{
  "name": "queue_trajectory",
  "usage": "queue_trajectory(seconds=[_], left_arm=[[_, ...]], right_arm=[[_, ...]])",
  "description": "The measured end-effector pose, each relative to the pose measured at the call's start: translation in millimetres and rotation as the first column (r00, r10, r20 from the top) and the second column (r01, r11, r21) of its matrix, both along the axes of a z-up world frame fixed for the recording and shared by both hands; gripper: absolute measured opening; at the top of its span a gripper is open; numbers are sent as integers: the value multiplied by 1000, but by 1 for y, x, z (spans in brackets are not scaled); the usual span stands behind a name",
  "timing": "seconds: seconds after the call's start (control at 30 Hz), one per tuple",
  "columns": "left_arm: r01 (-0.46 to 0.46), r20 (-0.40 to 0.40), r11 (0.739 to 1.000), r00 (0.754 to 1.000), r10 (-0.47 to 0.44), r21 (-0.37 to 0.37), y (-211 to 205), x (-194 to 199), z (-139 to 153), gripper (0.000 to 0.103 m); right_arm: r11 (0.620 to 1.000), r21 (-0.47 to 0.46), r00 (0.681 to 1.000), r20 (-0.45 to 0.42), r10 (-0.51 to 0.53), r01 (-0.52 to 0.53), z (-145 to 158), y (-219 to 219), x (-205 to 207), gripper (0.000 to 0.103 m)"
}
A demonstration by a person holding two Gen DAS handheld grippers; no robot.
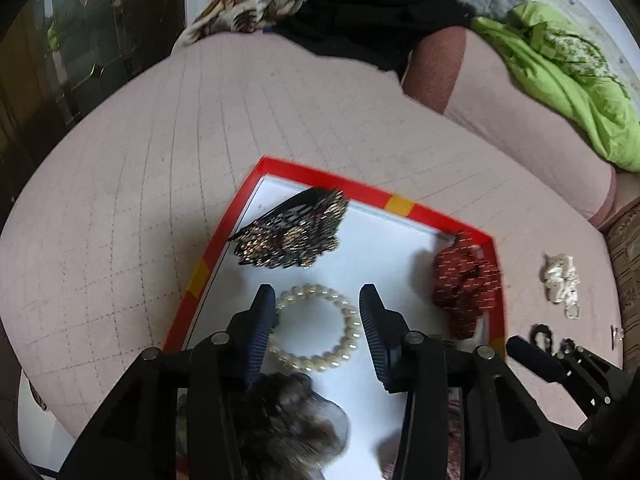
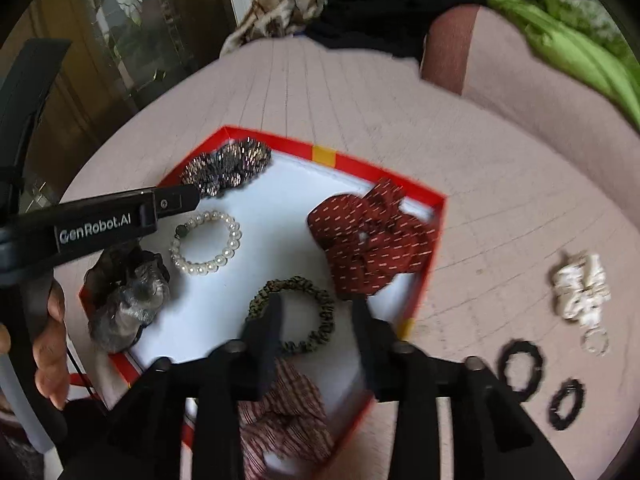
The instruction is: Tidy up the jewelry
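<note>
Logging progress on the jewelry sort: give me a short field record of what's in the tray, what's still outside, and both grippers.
tray: red-rimmed white tray
inside: white pearl bracelet; dark red patterned scrunchie; leopard-print hair tie; beaded black hair clip
outside: cream scrunchie; two black hair ties
left gripper: open over bracelet
right gripper: open, empty

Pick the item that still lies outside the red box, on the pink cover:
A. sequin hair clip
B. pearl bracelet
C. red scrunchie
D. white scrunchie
D: the white scrunchie lies on the cover right of the box, beside two black hair ties; the others sit inside.
</note>
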State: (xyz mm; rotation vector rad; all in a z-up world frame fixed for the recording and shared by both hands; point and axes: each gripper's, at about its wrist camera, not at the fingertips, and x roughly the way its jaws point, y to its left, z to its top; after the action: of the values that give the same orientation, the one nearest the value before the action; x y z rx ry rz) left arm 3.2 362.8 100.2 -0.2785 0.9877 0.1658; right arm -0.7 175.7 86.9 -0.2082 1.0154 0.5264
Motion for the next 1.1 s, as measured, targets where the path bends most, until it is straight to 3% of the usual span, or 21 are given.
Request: queue_trajectory(seconds=[0.1, 0.2, 0.27, 0.33, 0.87, 1.1], left_arm=[[-8, 46, 1000, 999, 8, 3, -10, -17, 18, 48], [-10, 95, 1000, 995, 9, 16, -25, -38, 30, 60], [0, 111, 999, 994, -4, 39, -38, -53, 34, 60], [12, 111, 998, 994, -18, 59, -49, -62, 36, 60], [-8, 104, 999, 995, 3, 41, -73, -105, 45, 65], [3, 124, 998, 992, -11, 64, -95, -122, 51, 68]], right_arm=[[998, -23, 998, 42, -52, 53, 5, -18, -8, 48], [995, -38, 996, -11, -91, 90, -7, -33, -8, 47], [995, -34, 994, -45, -95, 94, -15, -37, -8, 35], [995, -43, 992, -85, -94, 90, -26, -37, -11, 12], [990, -27, 984, -104, -143, 141, -20, -45, -32, 10], [987, -2, 987, 4, -163, 163, 21, -81, -61, 15]])
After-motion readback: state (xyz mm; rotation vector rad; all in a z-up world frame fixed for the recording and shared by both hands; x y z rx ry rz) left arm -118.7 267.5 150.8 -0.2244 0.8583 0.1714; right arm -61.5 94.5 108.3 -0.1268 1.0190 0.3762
